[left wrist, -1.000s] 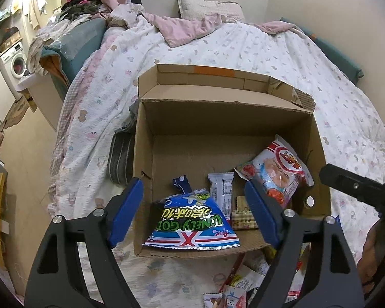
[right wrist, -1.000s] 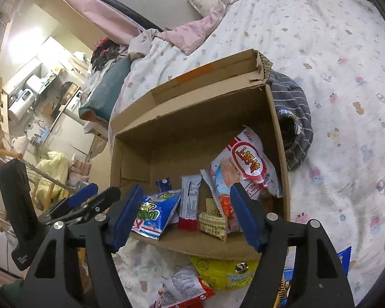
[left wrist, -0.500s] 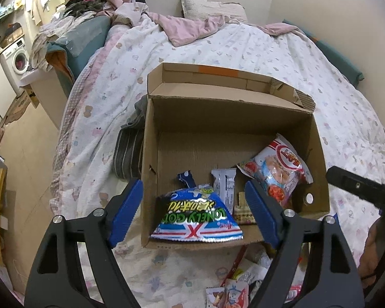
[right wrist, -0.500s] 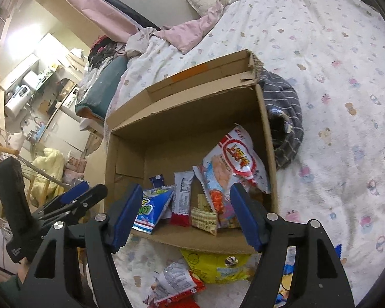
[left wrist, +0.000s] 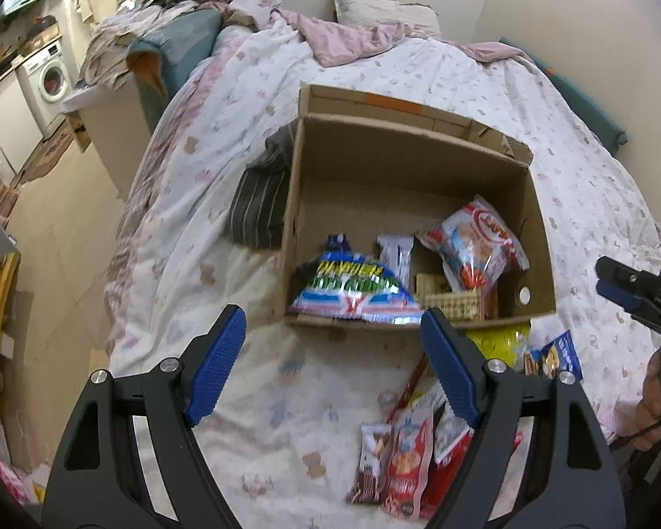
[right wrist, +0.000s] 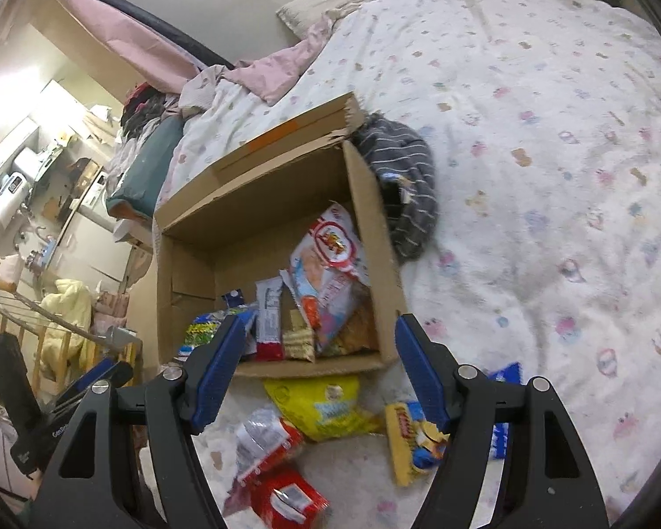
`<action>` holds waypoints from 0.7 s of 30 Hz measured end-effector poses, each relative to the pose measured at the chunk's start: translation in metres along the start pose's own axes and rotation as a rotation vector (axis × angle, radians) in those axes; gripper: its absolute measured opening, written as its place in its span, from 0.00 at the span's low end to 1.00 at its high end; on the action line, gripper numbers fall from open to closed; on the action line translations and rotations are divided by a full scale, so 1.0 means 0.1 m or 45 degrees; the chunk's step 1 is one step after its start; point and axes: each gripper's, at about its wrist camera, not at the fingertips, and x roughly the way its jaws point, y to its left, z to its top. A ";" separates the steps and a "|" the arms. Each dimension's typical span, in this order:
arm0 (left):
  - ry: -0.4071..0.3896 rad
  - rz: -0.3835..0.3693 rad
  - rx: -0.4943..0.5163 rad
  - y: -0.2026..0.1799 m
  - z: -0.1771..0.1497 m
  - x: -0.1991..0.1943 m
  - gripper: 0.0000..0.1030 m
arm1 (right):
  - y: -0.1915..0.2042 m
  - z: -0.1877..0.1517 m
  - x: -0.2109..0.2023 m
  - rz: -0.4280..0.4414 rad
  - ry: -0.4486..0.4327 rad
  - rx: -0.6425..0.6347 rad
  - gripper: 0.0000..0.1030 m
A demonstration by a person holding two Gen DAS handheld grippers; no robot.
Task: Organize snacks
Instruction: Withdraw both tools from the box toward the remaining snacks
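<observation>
Left hand-held gripper (left wrist: pixel 332 355): black plastic arms with ribbed blue pads, standing apart with nothing between them, hovering over the bedspread just in front of the box.
Right hand-held gripper (right wrist: pixel 319 368): same build, pads apart and empty, above the loose packets at the box's near edge.
Loose snacks: a crinkly yellow bag (right wrist: pixel 326 405) lies just beside the box's front wall; a red glossy packet (right wrist: pixel 286 500) and a clear-topped red one lie nearer; a flat yellow-and-blue packet (right wrist: pixel 412 441) lies to the right of them.
Cardboard box (left wrist: pixel 418 167): brown corrugated, rectangular, open-topped, its back flap folded outward, resting on the bed.
Snacks in the box: a blue-and-white foil bag (left wrist: pixel 354 293) leans on the front wall; a slim white wrapped bar (left wrist: pixel 396 251) stands behind it; a puffy white-and-red bag (left wrist: pixel 476 242) leans toward the right wall; a checkered wafer packet (left wrist: pixel 451 304) lies low in front.
Bedspread (right wrist: pixel 551 176): white, soft, quilted, with small pastel prints.
Striped cloth (right wrist: pixel 401 172): dark grey knit, crumpled against the box's side.
</observation>
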 end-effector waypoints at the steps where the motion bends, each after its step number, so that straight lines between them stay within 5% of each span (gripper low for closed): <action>1: 0.008 0.000 -0.006 0.01 -0.04 -0.01 0.77 | -0.03 -0.03 -0.03 -0.011 0.002 -0.001 0.71; 12: 0.144 0.018 -0.108 0.12 -0.52 0.07 0.77 | -0.41 -0.44 -0.22 -0.138 0.098 0.046 0.71; 21: 0.496 -0.070 -0.208 0.09 -0.94 0.54 0.77 | -0.43 -0.56 -0.16 -0.145 0.144 0.082 0.71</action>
